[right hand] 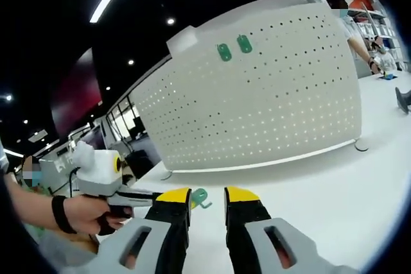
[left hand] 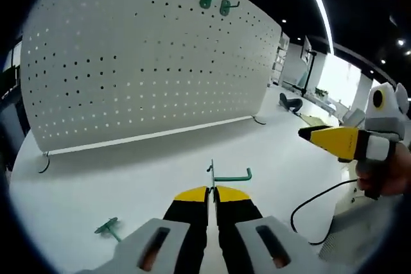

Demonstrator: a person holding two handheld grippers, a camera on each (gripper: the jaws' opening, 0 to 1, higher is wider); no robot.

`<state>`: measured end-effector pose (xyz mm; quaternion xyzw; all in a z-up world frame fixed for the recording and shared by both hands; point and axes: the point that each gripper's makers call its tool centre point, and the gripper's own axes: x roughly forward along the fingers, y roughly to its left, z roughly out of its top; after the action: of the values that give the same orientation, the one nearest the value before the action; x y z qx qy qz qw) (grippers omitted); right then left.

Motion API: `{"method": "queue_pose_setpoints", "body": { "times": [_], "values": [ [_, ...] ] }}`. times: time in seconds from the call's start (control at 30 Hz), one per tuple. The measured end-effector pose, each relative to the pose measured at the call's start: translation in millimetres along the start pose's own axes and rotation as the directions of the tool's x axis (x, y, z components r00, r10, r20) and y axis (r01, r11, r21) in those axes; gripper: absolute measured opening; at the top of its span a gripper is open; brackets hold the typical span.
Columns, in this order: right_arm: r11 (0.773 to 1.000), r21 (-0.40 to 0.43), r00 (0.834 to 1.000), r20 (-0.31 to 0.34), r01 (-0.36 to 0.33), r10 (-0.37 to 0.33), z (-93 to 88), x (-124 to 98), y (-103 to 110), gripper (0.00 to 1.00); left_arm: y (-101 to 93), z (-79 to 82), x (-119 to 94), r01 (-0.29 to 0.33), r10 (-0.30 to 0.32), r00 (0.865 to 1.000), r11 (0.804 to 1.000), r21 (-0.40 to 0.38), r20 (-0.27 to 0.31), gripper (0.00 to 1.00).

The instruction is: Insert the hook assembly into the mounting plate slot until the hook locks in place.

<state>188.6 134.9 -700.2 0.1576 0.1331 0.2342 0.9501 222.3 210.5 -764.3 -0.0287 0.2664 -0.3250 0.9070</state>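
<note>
- Left gripper view: the left tongs (left hand: 211, 192) are pinched shut on a green hook (left hand: 226, 176). Its thin plate stands upright between the yellow tips and its arm sticks out sideways to the right.
- The white pegboard (left hand: 148, 62) stands upright along the far edge of the surface (left hand: 115, 178), well apart from the held hook. 2 green hooks (left hand: 215, 2) already hang near its top edge.
- A spare green hook (left hand: 108, 227) lies flat on the surface near the close edge, left of the tongs.
- The right tongs (left hand: 307, 134) come in from the right, held in a hand (left hand: 385, 174). From this angle I cannot tell their gap.
- Right gripper view: the right tongs (right hand: 207, 197) stand narrowly open with nothing between them. The white surface shows through the gap.
- The left tongs (right hand: 186, 198) reach in from the left in a hand (right hand: 87, 213), and the held hook (right hand: 200, 197) peeks out just beside the right tongs' left tip.
- The pegboard (right hand: 257, 101) fills the background with the 2 mounted hooks (right hand: 234, 47) high up. A person (right hand: 350, 20) stands behind its right end.
- Judgement: the hook is picked up and the carry to the board is in hand. Insertion is not yet begun.
- Next move calls for lifting the hook to a free hole, squaring its plate to the board face, then pushing until it seats. The right tongs could steady the board.
</note>
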Motion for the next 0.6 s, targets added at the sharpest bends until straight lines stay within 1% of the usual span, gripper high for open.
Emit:
{"method": "queue_pose_setpoints", "body": {
  "times": [0.2,0.27,0.3,0.33,0.43,0.6],
  "values": [
    [1.000,0.019,1.000,-0.003,-0.022,0.022,-1.4,0,9,0.20,-12.6,9.6,-13,0.022,-0.022,0.998,1.000,-0.002,0.056,0.04],
    [0.999,0.021,1.000,-0.006,-0.030,0.030,-2.1,0,11,0.20,-17.1,11.6,-17,0.027,-0.026,0.997,1.000,-0.015,0.067,0.04],
    [0.999,0.021,0.999,-0.006,-0.036,0.036,-2.4,0,13,0.20,-20.7,14.3,-20,0.035,-0.033,0.996,0.999,-0.024,0.085,0.04],
    [0.999,0.022,0.999,-0.008,-0.039,0.040,-3.0,0,14,0.20,-22.7,15.1,-23,0.038,-0.036,0.995,0.999,-0.024,0.092,0.04],
    [0.998,0.032,0.998,-0.015,-0.056,0.056,-4.9,1,20,0.20,-32.7,19.8,-32,0.056,-0.055,0.991,0.998,-0.010,0.124,0.04],
    [0.996,0.032,0.996,-0.025,-0.080,0.081,-6.2,4,32,0.19,-39.6,27.3,-45,0.079,-0.077,0.982,0.997,0.000,0.172,0.04]
  ]
}}
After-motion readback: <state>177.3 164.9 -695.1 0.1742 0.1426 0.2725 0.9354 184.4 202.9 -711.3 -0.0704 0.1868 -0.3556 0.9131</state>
